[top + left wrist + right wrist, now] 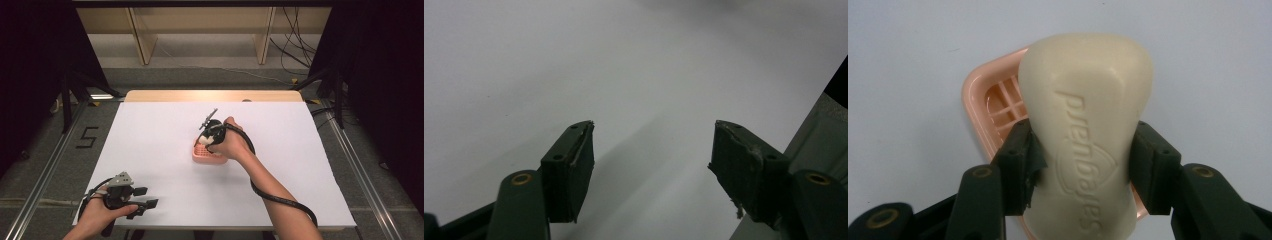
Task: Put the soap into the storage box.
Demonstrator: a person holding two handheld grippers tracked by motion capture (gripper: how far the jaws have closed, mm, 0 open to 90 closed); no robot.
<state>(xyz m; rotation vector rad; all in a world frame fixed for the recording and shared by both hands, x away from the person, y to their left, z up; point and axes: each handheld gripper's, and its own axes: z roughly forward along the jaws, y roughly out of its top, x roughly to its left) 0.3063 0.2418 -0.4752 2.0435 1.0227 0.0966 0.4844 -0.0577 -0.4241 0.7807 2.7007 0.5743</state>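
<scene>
While soap [1088, 145] hovers (white table [165, 140]).

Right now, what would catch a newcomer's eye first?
The cream soap bar, clamped between the right gripper fingers, above a pink soap dish mid-table. The left gripper waits open over the white table at its near-left corner.

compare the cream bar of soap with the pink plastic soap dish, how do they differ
The cream bar of soap is solid and rounded, with raised lettering; the pink plastic soap dish is hollow with a slatted grid floor. The soap is clamped between the jaws of the right gripper; the dish sits free on the white table. The soap lies over the dish, hiding most of it. Both are pale with rounded corners.
</scene>
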